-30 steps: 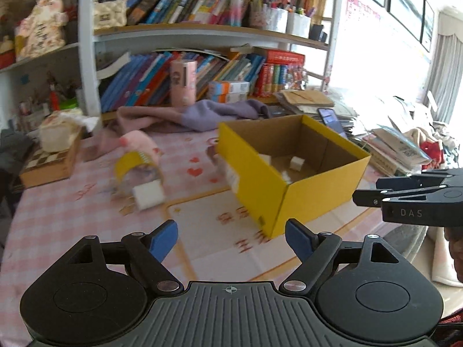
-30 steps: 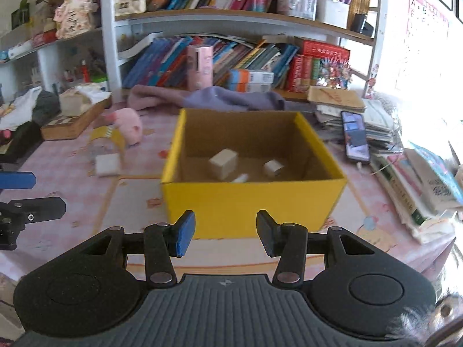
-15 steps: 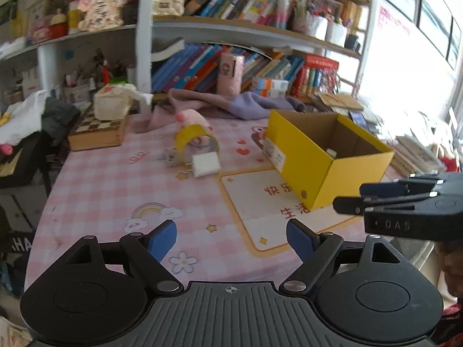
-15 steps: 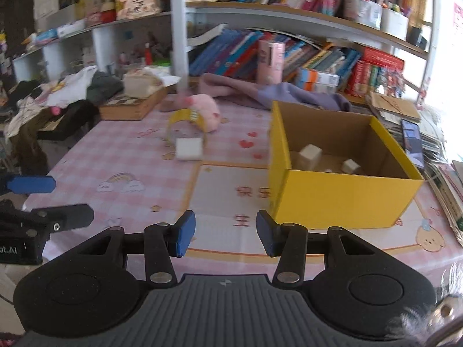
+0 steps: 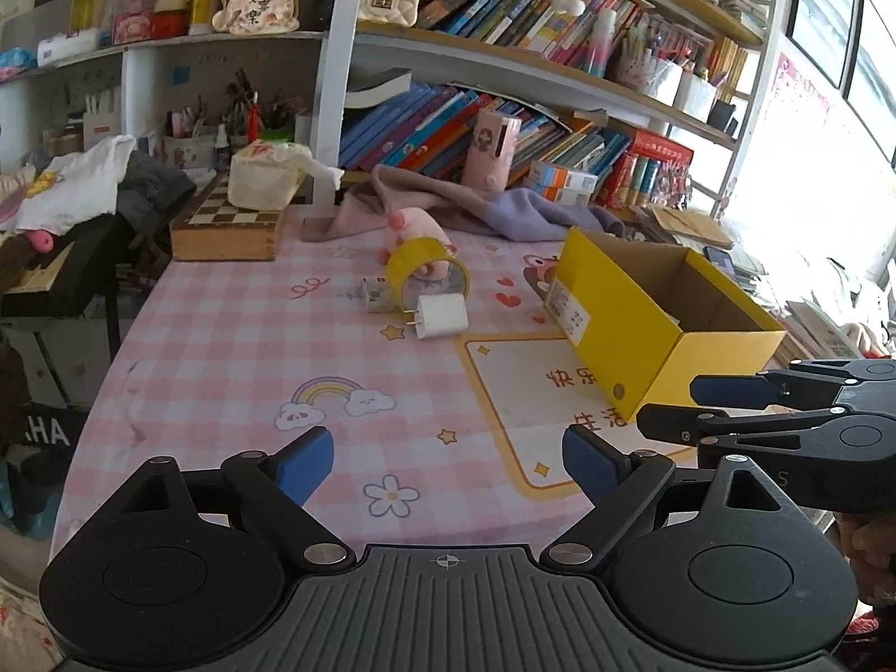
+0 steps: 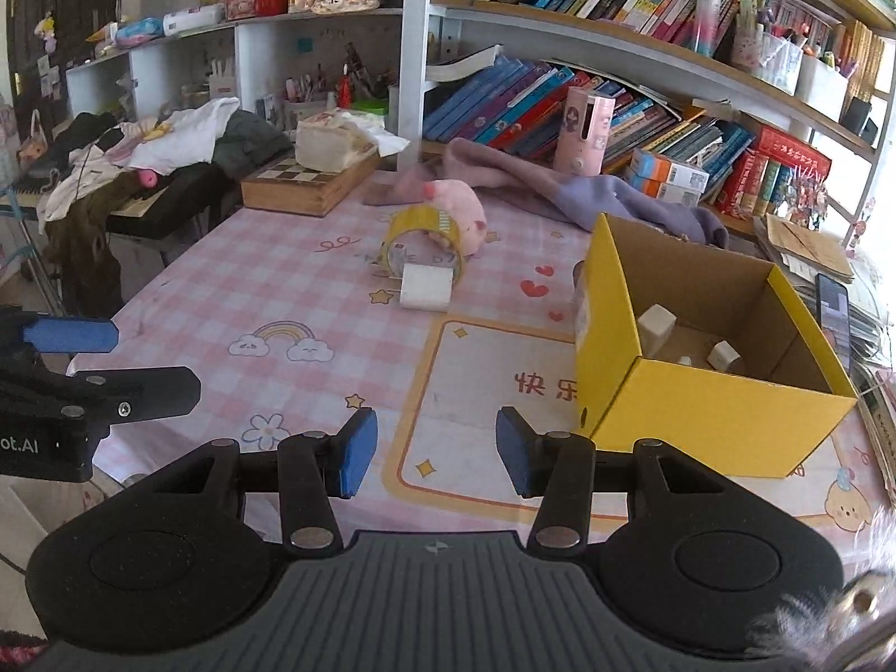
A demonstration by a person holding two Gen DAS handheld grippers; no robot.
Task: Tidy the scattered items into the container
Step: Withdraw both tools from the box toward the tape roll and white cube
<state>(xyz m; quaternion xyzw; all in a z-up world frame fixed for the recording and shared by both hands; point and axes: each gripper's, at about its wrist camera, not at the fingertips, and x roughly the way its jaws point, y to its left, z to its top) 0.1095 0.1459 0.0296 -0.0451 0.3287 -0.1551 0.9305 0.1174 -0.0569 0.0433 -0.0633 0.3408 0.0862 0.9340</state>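
1. The things we have yet to tidy sit in one tight cluster near the middle of the table: a white charger plug [image 5: 442,316] in front, a yellow tape roll [image 5: 428,269] standing on edge just behind it, a smaller white adapter [image 5: 376,294] beside the roll and a pink plush pig [image 5: 417,229] against its back. If we reach for one, we may nudge the roll and send it rolling off.
2. The plug's prongs point toward the left side of the left wrist view; a grip across the smooth faces could slip.
3. The yellow cardboard box [image 6: 711,409] stands to the right, well apart from the cluster, with a few small white blocks [image 6: 655,327] already inside. It is light, so we could shove it while dropping something in.
4. Our left gripper [image 5: 448,462] is widening with nothing between its jaws; our right gripper [image 6: 431,451] is part-way apart and empty too.
5. The two tools hover near each other at the table's near edge, and they could collide if both go for the cluster.
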